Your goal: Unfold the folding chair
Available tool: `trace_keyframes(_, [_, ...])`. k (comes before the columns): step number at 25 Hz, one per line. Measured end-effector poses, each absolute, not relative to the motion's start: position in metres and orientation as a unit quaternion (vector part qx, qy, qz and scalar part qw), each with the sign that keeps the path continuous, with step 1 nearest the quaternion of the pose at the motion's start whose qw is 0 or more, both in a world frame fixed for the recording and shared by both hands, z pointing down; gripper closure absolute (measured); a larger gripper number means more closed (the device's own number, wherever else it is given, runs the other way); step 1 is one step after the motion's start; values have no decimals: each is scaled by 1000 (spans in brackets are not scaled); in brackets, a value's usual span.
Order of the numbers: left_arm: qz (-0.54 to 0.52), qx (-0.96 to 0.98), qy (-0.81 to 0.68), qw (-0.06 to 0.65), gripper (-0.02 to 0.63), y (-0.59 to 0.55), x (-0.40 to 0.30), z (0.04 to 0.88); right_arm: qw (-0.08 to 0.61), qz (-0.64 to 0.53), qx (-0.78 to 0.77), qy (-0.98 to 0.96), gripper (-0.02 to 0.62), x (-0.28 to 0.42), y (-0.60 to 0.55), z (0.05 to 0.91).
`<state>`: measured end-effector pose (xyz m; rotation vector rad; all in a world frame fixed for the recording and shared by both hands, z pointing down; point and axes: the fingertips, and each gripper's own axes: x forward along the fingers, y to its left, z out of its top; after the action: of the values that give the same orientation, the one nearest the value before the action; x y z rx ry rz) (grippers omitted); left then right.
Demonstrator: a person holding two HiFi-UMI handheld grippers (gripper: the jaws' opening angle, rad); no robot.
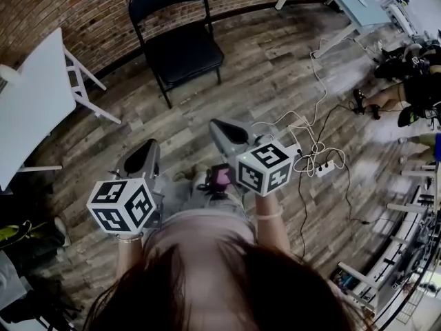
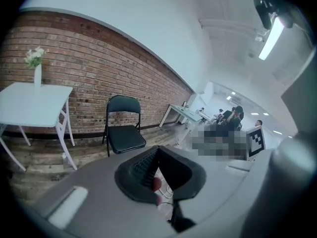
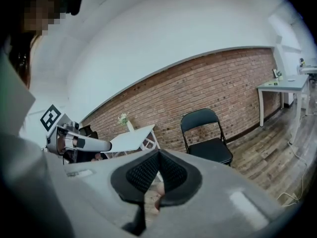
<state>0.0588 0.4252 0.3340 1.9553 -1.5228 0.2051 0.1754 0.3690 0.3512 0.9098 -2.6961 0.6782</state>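
Wooden floor (image 1: 275, 81) by a brick wall (image 1: 83, 5); black folding chair (image 1: 180, 43) standing unfolded near it, well apart from left gripper (image 1: 143, 154) and right gripper (image 1: 224, 128), both with jaws closed on nothing.

Even, fairly bright indoor light fills all three views. In the left gripper view a ceiling light strip (image 2: 274, 35) glows at the upper right and washes the white wall around it pale. The head view darkens toward its corners — the lower left is nearly black — and the wooden floor (image 1: 275, 81) smears into blur along the right edge. Fisheye distortion bows the brick wall (image 3: 213, 88) in both gripper views, inside black rims. The left tool (image 2: 157, 165) and right tool (image 3: 158, 170) sit close to their lenses and look soft. The folding chair (image 1: 178, 40) throws only a soft shadow beneath it.
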Motion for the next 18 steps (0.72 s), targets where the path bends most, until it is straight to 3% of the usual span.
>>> trace_keyframes(18, [71, 741, -596, 300, 604, 441, 44, 315, 101, 184, 285, -935, 603, 166, 390, 321])
